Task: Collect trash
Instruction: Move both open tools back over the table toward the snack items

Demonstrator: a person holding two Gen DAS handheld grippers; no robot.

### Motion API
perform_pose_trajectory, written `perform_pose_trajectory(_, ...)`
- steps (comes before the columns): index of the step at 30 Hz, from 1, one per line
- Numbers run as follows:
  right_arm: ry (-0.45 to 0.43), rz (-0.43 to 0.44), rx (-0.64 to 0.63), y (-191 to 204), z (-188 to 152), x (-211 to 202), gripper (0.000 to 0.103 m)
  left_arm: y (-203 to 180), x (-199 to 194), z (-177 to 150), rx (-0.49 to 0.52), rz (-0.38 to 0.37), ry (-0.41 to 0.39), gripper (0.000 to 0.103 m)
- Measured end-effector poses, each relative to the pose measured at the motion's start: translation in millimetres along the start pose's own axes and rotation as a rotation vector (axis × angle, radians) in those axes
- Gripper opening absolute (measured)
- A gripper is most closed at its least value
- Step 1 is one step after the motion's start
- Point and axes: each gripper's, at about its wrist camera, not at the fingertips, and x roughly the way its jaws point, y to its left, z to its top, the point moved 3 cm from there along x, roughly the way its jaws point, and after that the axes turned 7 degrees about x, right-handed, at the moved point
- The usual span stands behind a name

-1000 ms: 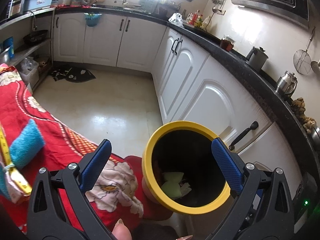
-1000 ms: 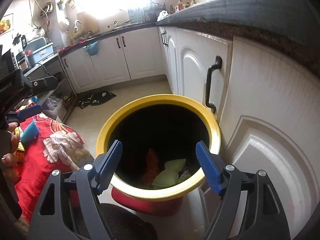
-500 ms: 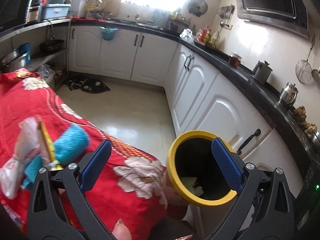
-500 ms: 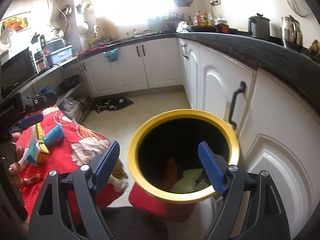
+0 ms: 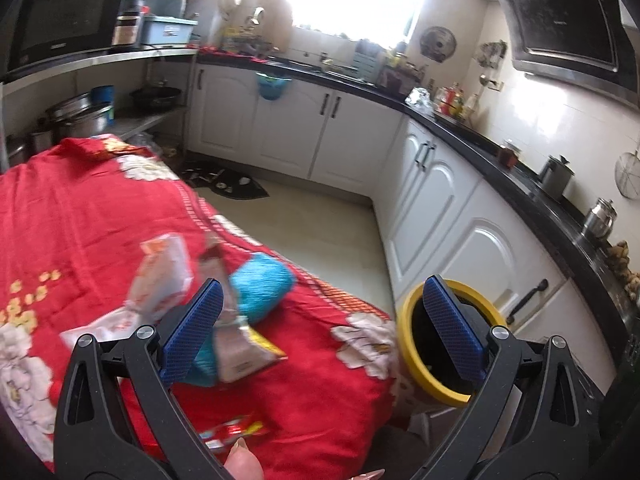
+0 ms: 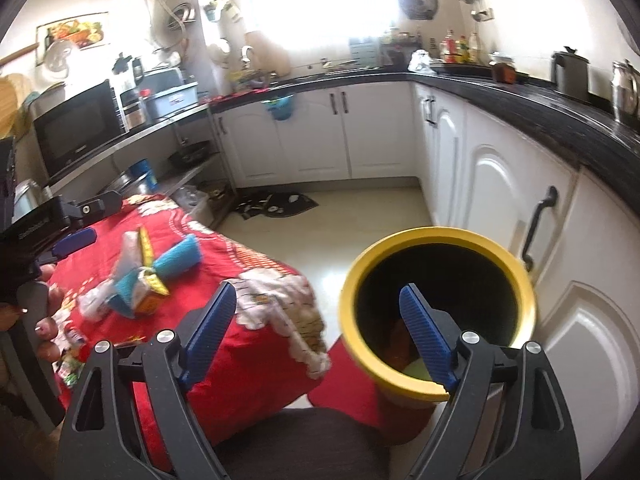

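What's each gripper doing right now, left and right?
Left gripper: open, nothing between its fingers.
Right gripper: opening, nothing between its fingers.

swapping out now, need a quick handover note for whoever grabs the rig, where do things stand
Left tongs: open, empty, over the red cloth.
Right tongs: empty, jaws opening, beside the yellow-rimmed bin.
Done: some trash already lies in the bin, at the cloth's edge by the white cabinets.
Left: wrappers and packets by the blue sponge, plus a small red wrapper at the near edge.
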Motion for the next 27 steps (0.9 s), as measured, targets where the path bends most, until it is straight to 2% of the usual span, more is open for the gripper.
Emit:
perform_pose_trajectory(6, 0.029, 0.07, -0.05, 36.8, -8.4, 3.0, 0.082, 32.6, -20.0, -4.5, -0.019, 0.057, -0.009, 0.092)
perform_pose_trajectory(14, 0.12, 0.194, -0.104, 86.6, -25.1, 18.5, 0.082, 72.2, -41.2, -12.7, -0.053, 0.12, -0.012, 0.092)
perform_pose_trajectory(22, 0.161, 0.236, -0.188, 122.5, -38.0, 25.0, 0.082, 120.6, -61.8, -25.4, -0.116, 0.189, 0.013, 0.092)
perform_pose_trajectory(27, 0.195, 0.263, -0.238, 142.1, -48.9, 31.8, 0.082, 145.1, -71.7, -40.4, -0.159, 0.212, 0.059, 0.092)
